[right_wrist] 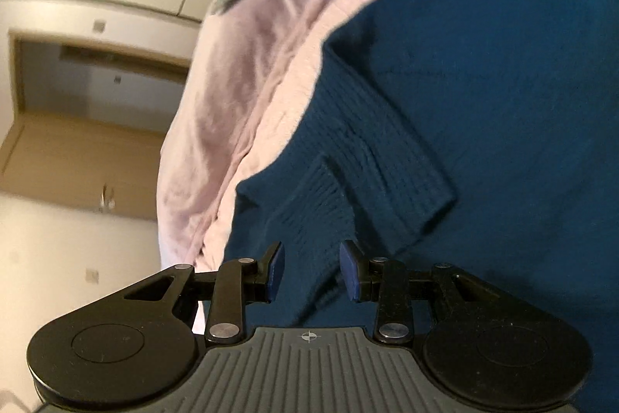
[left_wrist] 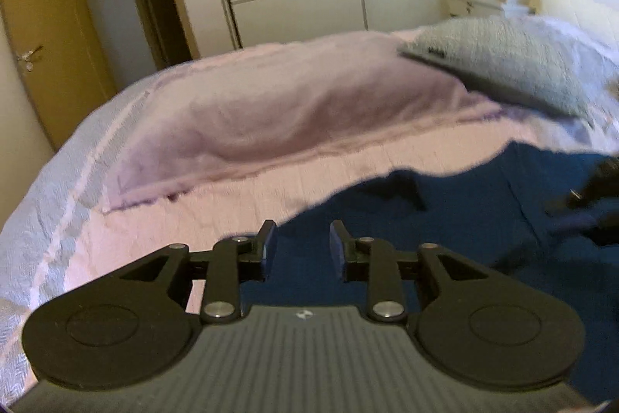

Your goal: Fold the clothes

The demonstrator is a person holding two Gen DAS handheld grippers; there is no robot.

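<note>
1. Dark blue sweater [left_wrist: 445,219] lies spread on the pink bed cover [left_wrist: 240,188], with the left gripper [left_wrist: 302,245] over its edge, jaws narrowly apart and empty.
2. Blue ribbed sweater cuff [right_wrist: 387,173] lies ahead of the right gripper [right_wrist: 311,268]; jaws narrowly apart, gripping nothing.

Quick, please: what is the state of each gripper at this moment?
Left gripper: open, holding nothing, above the dark blue sweater.
Right gripper: open, nothing gripped, near the sweater's ribbed cuff.

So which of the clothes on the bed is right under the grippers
The dark blue sweater. The pink garment lies further across the bed, and the grey knit sits beyond that, toward the far side.
</note>
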